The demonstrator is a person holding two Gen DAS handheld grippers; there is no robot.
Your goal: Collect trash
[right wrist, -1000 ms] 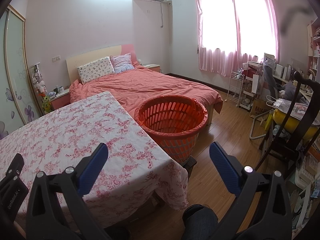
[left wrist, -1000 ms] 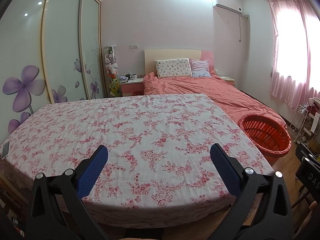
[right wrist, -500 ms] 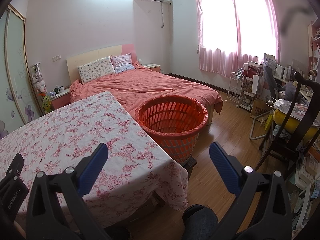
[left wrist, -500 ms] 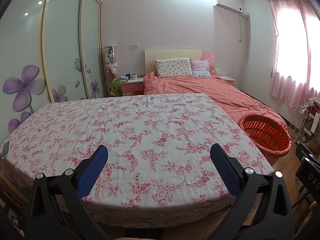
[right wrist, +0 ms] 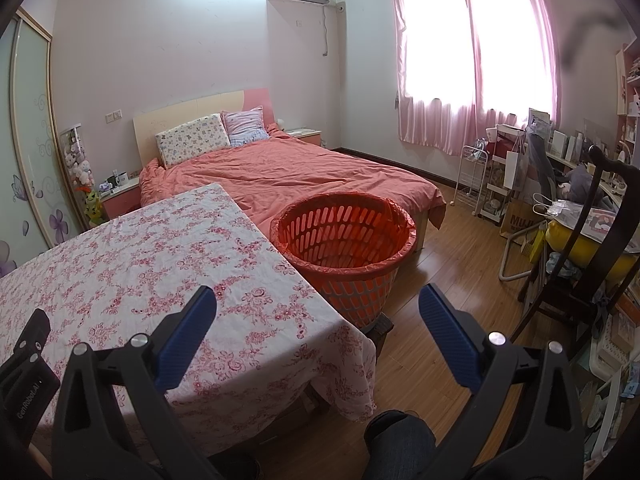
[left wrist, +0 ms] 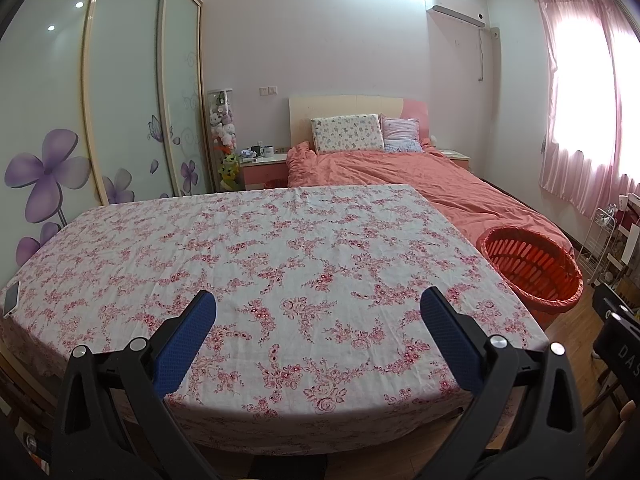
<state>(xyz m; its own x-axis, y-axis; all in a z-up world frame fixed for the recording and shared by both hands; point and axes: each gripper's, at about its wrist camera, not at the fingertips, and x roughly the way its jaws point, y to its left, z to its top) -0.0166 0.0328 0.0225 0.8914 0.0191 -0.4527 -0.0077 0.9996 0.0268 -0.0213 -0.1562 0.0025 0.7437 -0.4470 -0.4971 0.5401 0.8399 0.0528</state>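
Orange basket just beside the floral table's right edge, both tools wide, empty.

Floral pink-and-white cotton-look tablecloth: matt, lightly creased cloth; round orange slotted plastic basket: smooth, faintly glossy, its rim wrapped in thin red plastic film. Salmon cloth bedspread: matt and rumpled; brown wood-plank floor: smooth with a low sheen. Sliding frosted-glass wardrobe doors (purple flower prints): satin-smooth, reflecting ceiling lights; sheer pink fabric curtains: translucent.
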